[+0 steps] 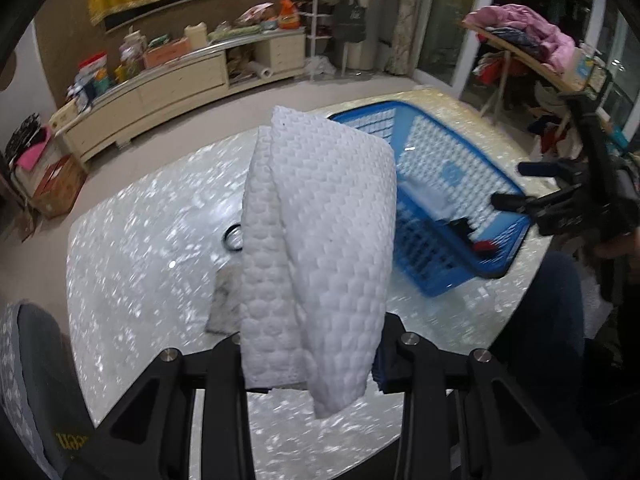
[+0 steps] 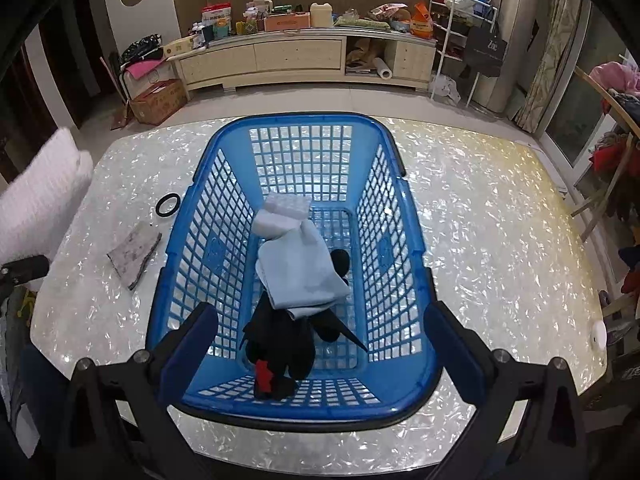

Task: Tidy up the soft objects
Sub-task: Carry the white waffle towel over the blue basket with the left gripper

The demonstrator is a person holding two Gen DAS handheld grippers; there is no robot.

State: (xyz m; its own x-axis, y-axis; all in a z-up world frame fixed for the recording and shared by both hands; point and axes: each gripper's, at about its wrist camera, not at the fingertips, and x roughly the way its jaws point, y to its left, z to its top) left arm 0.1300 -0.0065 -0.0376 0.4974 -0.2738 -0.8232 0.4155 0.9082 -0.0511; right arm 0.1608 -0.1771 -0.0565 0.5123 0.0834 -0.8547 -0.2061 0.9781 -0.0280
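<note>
In the left wrist view the left gripper (image 1: 310, 354) has its jaws clamped on a folded white quilted cloth (image 1: 316, 236), which stands up from the jaws and fills the middle of the picture, held above the shell-patterned counter (image 1: 132, 248). The blue plastic laundry basket (image 1: 452, 184) sits on the counter beyond and to the right of the cloth, blurred, with dark and red items showing low inside it. Left of the basket and partly hidden behind the cloth lie a black ring (image 1: 233, 237) and, nearer the camera, a flat grey rag (image 1: 222, 304). The right gripper (image 1: 516, 185) shows at the right edge, over the basket's right rim, with a clear gap between its two black finger tips. In the right wrist view the right gripper (image 2: 320, 328) hangs over the basket's (image 2: 404, 208) near end with its jaws wide apart and nothing between them. Inside the basket lie a folded pale blue cloth (image 2: 300, 272), a small white textured cloth (image 2: 286, 206) touching its far edge, and a black garment (image 2: 284, 348) with a red tag nearest the camera. Left of the basket on the counter (image 2: 500, 248) rest the black ring (image 2: 167, 204) and the grey rag (image 2: 134, 254). The white quilted cloth (image 2: 40, 196) appears at the far left edge, well apart from the basket, above the tip of the left gripper.
</note>
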